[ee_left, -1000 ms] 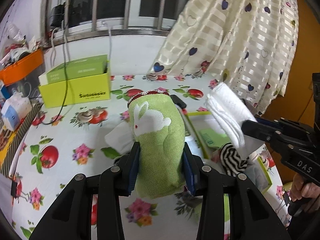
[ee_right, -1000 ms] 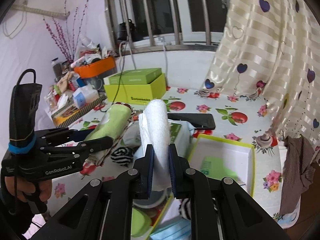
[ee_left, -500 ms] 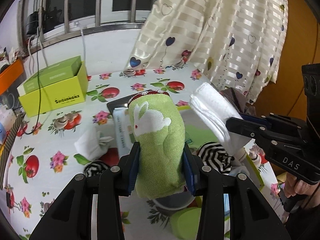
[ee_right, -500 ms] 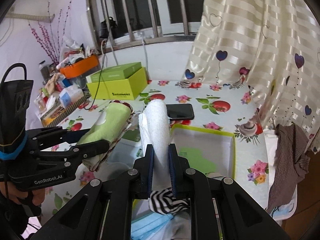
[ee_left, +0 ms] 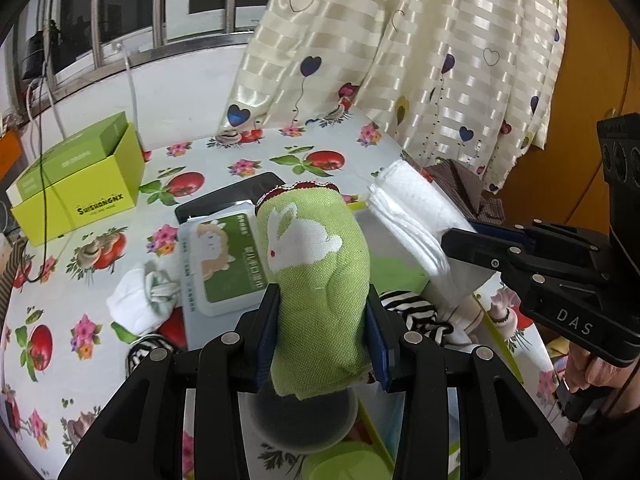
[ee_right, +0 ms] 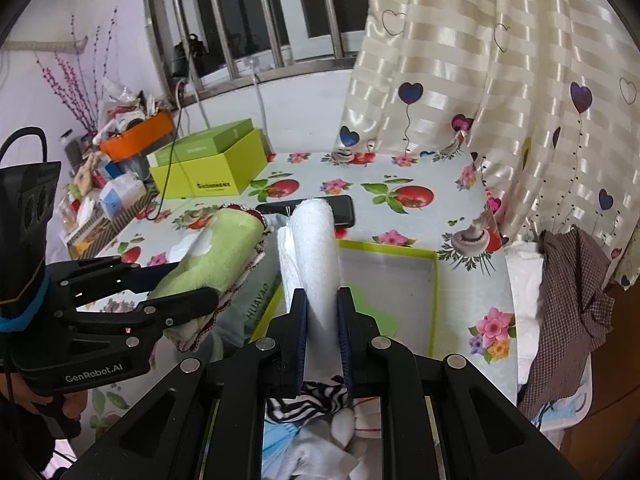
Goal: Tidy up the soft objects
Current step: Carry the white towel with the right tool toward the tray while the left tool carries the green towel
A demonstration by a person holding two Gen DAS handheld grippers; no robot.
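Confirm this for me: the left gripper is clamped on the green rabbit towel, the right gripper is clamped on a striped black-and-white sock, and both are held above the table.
One detail is wrong. The right gripper is clamped on a folded white towel, as the right wrist view shows; the black-and-white striped cloth lies below it, ungripped. The left gripper is indeed clamped on the green rabbit towel, and both are held above the table.

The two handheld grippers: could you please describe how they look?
Both are matte black plastic with silver screws and blue finger pads. The left gripper reads "GenRobot.AI", with a blue band and a black cable. The right gripper reads "DAS". Bare hands hold both.
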